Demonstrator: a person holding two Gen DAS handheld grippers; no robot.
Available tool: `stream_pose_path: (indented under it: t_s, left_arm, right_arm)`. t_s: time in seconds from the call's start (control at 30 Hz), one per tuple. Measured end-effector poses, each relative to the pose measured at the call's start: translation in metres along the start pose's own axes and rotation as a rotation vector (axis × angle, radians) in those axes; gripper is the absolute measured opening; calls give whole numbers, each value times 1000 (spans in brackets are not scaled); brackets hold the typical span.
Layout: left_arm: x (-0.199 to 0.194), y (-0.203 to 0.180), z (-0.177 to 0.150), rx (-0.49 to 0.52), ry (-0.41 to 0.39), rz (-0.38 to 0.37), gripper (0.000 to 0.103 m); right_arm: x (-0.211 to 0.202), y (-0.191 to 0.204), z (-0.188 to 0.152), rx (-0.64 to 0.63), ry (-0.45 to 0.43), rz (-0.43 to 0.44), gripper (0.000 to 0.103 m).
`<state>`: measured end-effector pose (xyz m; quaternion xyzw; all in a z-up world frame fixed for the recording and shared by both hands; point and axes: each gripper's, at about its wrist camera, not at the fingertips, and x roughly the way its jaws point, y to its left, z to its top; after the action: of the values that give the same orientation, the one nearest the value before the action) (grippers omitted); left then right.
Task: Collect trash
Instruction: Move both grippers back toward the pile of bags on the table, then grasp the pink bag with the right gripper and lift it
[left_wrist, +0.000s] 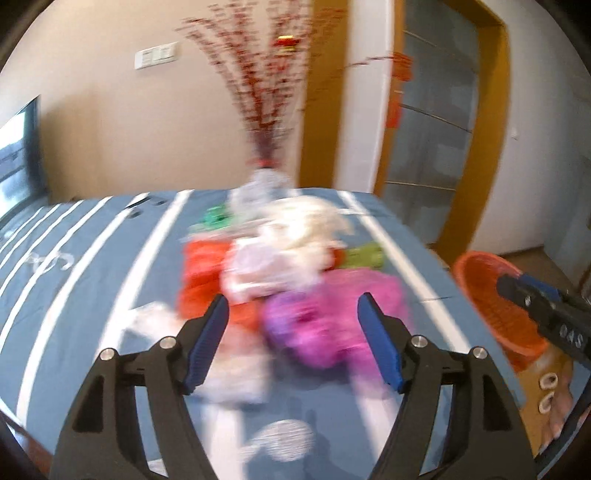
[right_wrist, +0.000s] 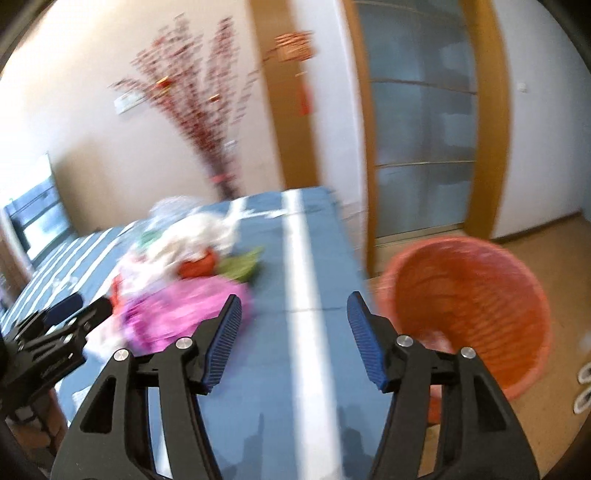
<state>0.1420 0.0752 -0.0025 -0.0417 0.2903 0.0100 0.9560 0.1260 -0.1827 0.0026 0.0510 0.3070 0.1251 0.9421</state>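
While both grippers stand spread with nothing between their pads, the trash pile lies mid-table on the blue striped tablecloth, ahead of the left gripper. The right gripper points at bare cloth, between the pile and the orange mesh wastebasket, which stands on the floor just off the table's right edge. Both views are blurred, so single items are hard to separate; a pink crumpled bag lies nearest. Recommended procedure: select one item at the pile's near edge, centre it between the pads, close until it is pinched, lift clear, then release directly above the basket opening.
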Motion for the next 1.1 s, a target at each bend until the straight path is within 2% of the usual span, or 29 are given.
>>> stream_pose_path:
  t_s: [0.1,0.3,0.57,0.73,0.8,0.97,1.1]
  left_arm:
    - [-4,31,-7,-49,3,47,71]
    - [-11,81,-16,-134,10,125,73]
    - [-12,114,-28,-180,24,149,74]
    - [-12,121,-33,-198,34,144,74]
    - [-9,122,-34,-201,40,139,74]
    - [-3,119,-38,-200,57,116,74]
    - [1,110,-39,-185,68,92,74]
  right_arm:
    - [13,31,-6,-38,34,63,56]
    - [36,79,-14,-120,69,106,56]
    - [58,121,-20,-195,108,128,56]
    - [77,133,-31,-262,151,79,56]
    - [83,133,-36,-279,161,49,51]
    - [80,125,-36,-268,152,39,21]
    - [64,116,-32,-241,120,49,18]
